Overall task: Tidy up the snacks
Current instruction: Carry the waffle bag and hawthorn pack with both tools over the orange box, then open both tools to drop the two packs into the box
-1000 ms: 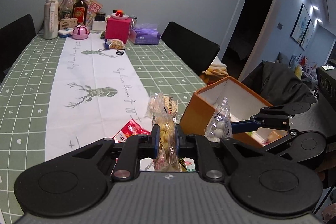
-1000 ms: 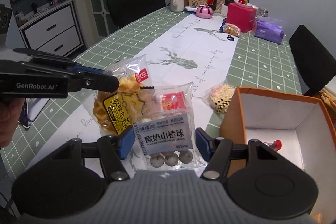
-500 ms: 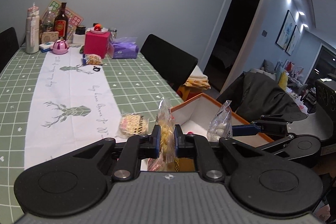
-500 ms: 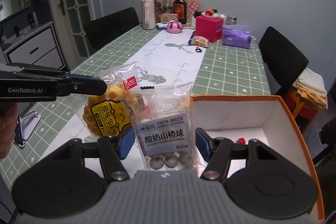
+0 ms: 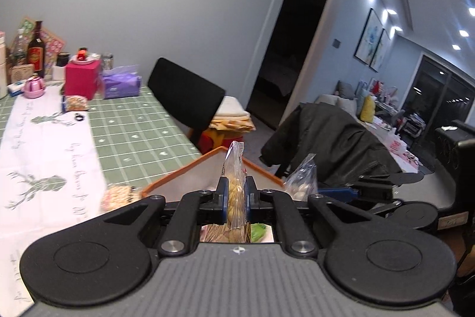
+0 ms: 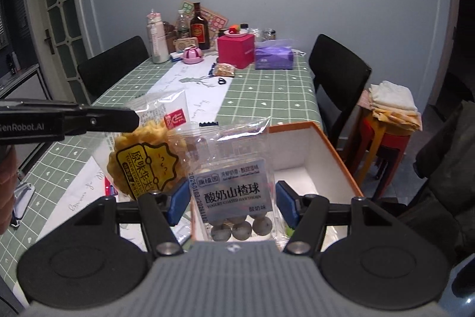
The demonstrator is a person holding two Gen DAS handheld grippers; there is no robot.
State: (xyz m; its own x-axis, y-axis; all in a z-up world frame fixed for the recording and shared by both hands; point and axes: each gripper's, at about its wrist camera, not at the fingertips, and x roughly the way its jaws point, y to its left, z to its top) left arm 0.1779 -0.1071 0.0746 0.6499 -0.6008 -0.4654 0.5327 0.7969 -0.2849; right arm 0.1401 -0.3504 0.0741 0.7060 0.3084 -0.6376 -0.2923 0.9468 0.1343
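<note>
My left gripper (image 5: pixel 236 192) is shut on a clear bag of yellow waffle snack (image 5: pixel 235 168), held edge-on above the near corner of the orange box (image 5: pixel 178 177). In the right wrist view the same waffle bag (image 6: pixel 145 165) hangs from the left gripper (image 6: pixel 130 121), just left of the box. My right gripper (image 6: pixel 233 198) is shut on a clear bag of yogurt-coated hawthorn balls (image 6: pixel 231 156), its blue pads pressing both sides. That bag hangs over the box's white inside (image 6: pixel 314 144). From the left wrist the hawthorn bag (image 5: pixel 301 183) and right gripper (image 5: pixel 326 193) show beside the waffle bag.
A small snack bag (image 5: pixel 118 195) lies on the white runner beside the box. Bottles, a pink box (image 6: pixel 236 49) and a purple tissue pack (image 6: pixel 274 57) crowd the table's far end. A black chair (image 6: pixel 338 79), a stool with folded cloths (image 6: pixel 389 109) and a dark jacket (image 5: pixel 332 135) stand to the right.
Both grippers have carried their bags to the right and slightly up, from over the table runner to over the orange box. Neither grip has changed.
</note>
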